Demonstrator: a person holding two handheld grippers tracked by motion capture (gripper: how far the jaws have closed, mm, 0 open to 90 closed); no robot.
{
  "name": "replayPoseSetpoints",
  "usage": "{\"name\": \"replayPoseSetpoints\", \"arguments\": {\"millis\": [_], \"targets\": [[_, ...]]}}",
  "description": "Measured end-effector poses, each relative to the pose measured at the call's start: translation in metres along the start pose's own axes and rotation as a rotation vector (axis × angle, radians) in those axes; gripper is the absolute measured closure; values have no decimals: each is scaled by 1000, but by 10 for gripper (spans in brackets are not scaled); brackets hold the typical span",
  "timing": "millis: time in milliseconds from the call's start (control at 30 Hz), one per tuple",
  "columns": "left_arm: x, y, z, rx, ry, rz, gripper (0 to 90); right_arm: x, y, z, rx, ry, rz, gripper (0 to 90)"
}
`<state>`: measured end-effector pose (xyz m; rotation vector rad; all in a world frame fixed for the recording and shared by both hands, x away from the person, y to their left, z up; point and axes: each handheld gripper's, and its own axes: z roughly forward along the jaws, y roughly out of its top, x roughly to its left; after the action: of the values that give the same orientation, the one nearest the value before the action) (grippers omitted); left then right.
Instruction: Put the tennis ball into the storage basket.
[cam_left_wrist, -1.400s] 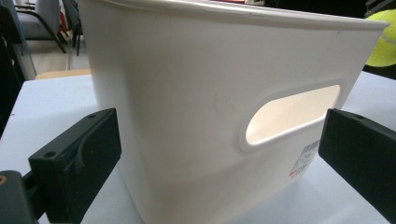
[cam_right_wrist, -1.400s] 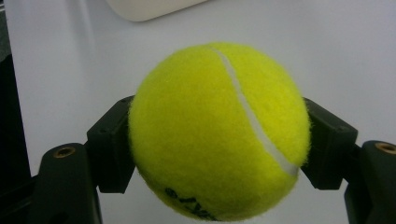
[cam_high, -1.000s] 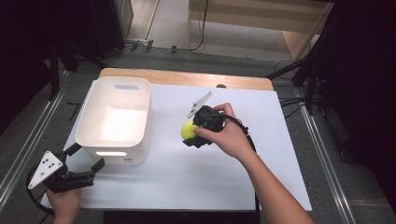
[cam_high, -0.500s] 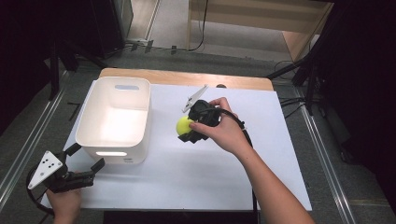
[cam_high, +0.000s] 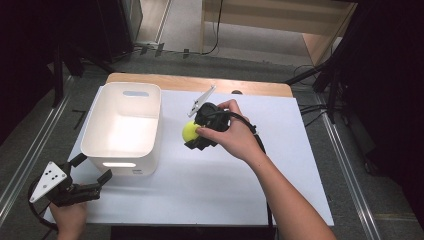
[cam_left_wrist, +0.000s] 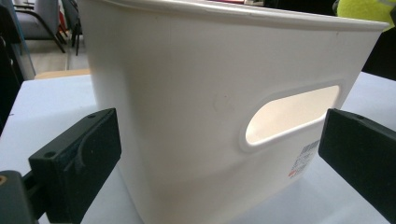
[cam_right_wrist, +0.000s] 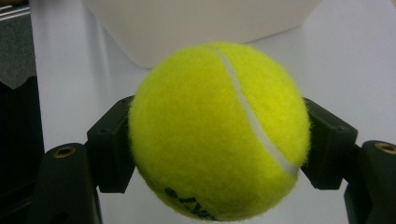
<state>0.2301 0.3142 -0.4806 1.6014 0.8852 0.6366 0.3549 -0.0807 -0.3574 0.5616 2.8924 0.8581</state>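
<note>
The right tool (cam_high: 192, 134) holds a fuzzy yellow-green tennis ball (cam_high: 190, 130) between its two black jaws, and in the right gripper view the jaws press on both sides of the ball (cam_right_wrist: 217, 130). The ball is in the air above the white worktop (cam_high: 280, 150), near the middle of it and a little toward the far edge, just beside the right wall of the white rectangular plastic bin (cam_high: 122, 152). The bin stands on the left part of the worktop, with its long side running from the near edge to the far edge. It has a handle slot in each short wall.

The left tool (cam_high: 90, 172) is at the near left corner of the worktop, with jaws wide apart and nothing between them. They point at the near short wall of the bin (cam_left_wrist: 196, 93), close to it; whether they touch it I cannot tell.
</note>
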Motion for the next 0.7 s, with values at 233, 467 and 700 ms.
{"name": "replayPoseSetpoints", "arguments": {"millis": [233, 467, 700], "targets": [[0, 0, 0, -1, 0, -3, 0, 1, 10, 0, 3, 2, -17, 233], [0, 0, 0, -2, 1, -8, 0, 4, 20, 2, 6, 8, -26, 234], [0, 0, -1, -3, -2, -9, 0, 7, 30, 5, 6, 11, -40, 234]]}}
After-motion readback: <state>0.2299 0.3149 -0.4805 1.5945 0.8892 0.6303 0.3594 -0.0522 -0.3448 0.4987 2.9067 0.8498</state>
